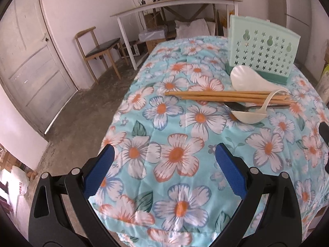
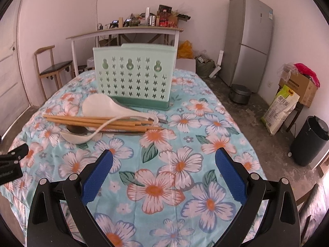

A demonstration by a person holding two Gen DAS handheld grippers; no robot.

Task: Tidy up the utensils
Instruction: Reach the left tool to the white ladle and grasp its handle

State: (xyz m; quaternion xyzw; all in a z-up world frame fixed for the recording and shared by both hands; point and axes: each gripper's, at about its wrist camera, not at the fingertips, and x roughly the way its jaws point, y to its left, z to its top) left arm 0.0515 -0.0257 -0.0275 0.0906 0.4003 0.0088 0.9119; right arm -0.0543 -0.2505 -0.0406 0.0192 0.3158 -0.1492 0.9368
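A mint green utensil holder (image 2: 134, 78) with star cutouts stands upright on the floral tablecloth (image 2: 164, 164); it also shows in the left wrist view (image 1: 261, 53). In front of it lie a large white rice paddle (image 2: 107, 107), several wooden chopsticks (image 2: 98, 122), a metal spoon (image 2: 77, 130) and a white soup spoon (image 2: 76, 138), piled together. The same pile shows in the left wrist view: paddle (image 1: 248, 79), chopsticks (image 1: 216, 95), soup spoon (image 1: 248, 116). My left gripper (image 1: 164, 158) and right gripper (image 2: 164, 164) are both open and empty, hovering short of the pile.
A wooden chair (image 2: 51, 68) and a cluttered white side table (image 2: 127, 32) stand beyond the table. A fridge (image 2: 249, 41), rice cooker (image 2: 240, 93), boxes and a black bin (image 2: 308, 142) are on the right. A door (image 1: 30, 61) is on the left.
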